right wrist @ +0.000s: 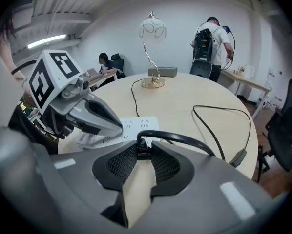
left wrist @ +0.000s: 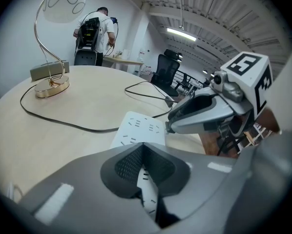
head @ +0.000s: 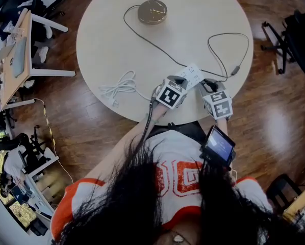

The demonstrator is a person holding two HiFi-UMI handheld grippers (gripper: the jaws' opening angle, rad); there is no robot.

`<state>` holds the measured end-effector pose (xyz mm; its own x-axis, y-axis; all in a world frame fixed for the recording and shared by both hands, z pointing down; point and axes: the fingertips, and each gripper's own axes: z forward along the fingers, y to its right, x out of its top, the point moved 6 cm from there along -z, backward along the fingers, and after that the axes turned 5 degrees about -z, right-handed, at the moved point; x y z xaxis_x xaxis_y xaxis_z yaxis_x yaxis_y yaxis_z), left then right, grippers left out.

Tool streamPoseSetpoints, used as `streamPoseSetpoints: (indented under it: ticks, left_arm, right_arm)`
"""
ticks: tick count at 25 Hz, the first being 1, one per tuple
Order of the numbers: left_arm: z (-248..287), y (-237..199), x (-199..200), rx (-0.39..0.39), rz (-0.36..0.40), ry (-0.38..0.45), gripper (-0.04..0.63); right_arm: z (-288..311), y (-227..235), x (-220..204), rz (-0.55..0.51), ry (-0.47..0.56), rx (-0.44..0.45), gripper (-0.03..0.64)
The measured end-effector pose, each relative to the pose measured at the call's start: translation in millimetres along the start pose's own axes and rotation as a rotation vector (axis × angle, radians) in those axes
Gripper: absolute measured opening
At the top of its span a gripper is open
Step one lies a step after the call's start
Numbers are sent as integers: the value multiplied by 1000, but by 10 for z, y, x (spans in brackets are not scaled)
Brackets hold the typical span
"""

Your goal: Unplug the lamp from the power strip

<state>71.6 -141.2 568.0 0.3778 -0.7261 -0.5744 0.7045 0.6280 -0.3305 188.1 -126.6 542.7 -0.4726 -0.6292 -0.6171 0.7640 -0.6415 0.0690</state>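
Note:
The white power strip point(head: 192, 75) lies near the round table's front edge, and my left gripper point(head: 183, 83) is shut on its near end; the strip point(left wrist: 138, 128) runs out between the pads. My right gripper point(head: 207, 84), just right of the strip, is shut on the lamp's black plug point(right wrist: 142, 148), pinched at the jaw tips. The plug sits over bare tabletop beside the strip point(right wrist: 136, 126), apart from its sockets. Its black cord point(head: 229, 34) loops right past an inline switch point(right wrist: 238, 156) and back to the gold lamp base point(head: 152, 11) at the far side.
The strip's white cable point(head: 119, 88) lies coiled to the left on the round table point(head: 106, 29). Office chairs point(head: 290, 42) stand to the right, and a desk point(head: 15, 60) with a seated person to the left. A person point(right wrist: 212, 43) stands at a far bench.

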Motion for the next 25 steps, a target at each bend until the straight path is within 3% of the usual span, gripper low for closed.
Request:
streamPoseSetpoints:
  ticks: [5, 9, 15, 18, 21, 25]
  left_arm:
    - [-6, -5, 3, 10, 13, 8, 0]
    - [46, 11, -30, 7, 36, 18, 0]
    - [39, 28, -61, -5, 114, 27, 0]
    - [-38, 65, -84, -37, 106, 31, 0]
    - [-173, 126, -56, -60, 76, 71, 0]
    - [-327, 160, -38, -81, 63, 112, 0]
  right_arm:
    - [53, -47, -105, -9, -26, 11, 93]
    - [71, -79, -153, -8, -43, 15, 165]
    - [-2, -67, -253, 21, -58, -13, 166]
    - [-72, -33, -329, 63, -57, -35, 166]
    - [-181, 29, -408, 125, -33, -81, 159]
    - [-354, 129, -438, 224, 41, -180, 70]
